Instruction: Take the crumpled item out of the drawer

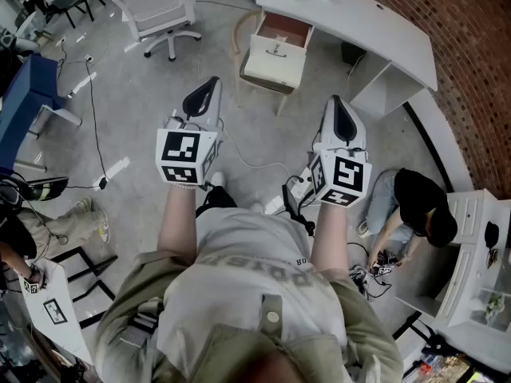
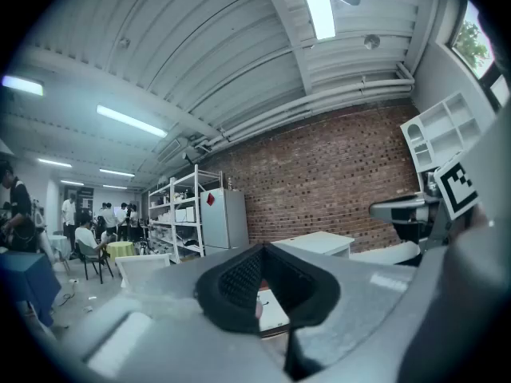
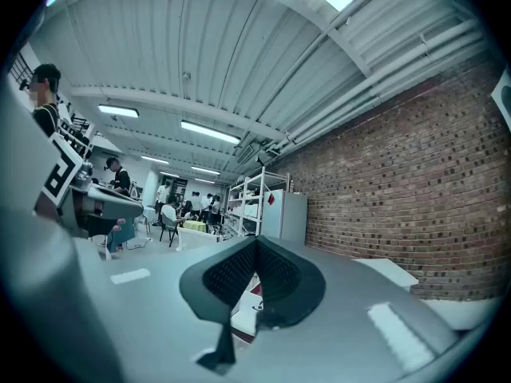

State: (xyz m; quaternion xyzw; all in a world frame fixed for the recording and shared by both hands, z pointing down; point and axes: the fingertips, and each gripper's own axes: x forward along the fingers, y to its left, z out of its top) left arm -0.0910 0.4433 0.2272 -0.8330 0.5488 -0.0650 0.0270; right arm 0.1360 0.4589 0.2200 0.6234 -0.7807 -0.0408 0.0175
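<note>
Two grippers are held level in front of you.

**Head view.** The left gripper (image 1: 209, 84) at 11 o'clock and the right gripper (image 1: 337, 102) at 1 o'clock both aim toward 12 o'clock. Each carries its marker cube at your end, and a lane of grey floor (image 1: 263, 130) lies open between them. The drawer (image 1: 279, 42) stands pulled out at 12 o'clock, well apart from both tips. Its long axis runs from 1 o'clock to 7 o'clock, and its flat cream front panel faces you. The interior is a shallow red-brown box, and the crumpled item cannot be made out inside it at this size. A white desk (image 1: 359, 18) with a curved edge bounds the drawer at 2 o'clock, backed by a brick wall (image 1: 471, 46). A white mesh office chair (image 1: 160, 10) stands at 10 o'clock. A crouching person (image 1: 419, 210) at 4 o'clock and loose cables (image 1: 92, 110) at 9 o'clock narrow the floor on either side.

**Left gripper view.** Your black ribbed pads (image 2: 239, 279) are pressed together along one ridge and grip nothing. A sliver of the drawer's white front shows below them.

**Right gripper view.** The pads (image 3: 227, 274) meet in the same way and are empty, with the same white-and-red sliver beneath.
</note>
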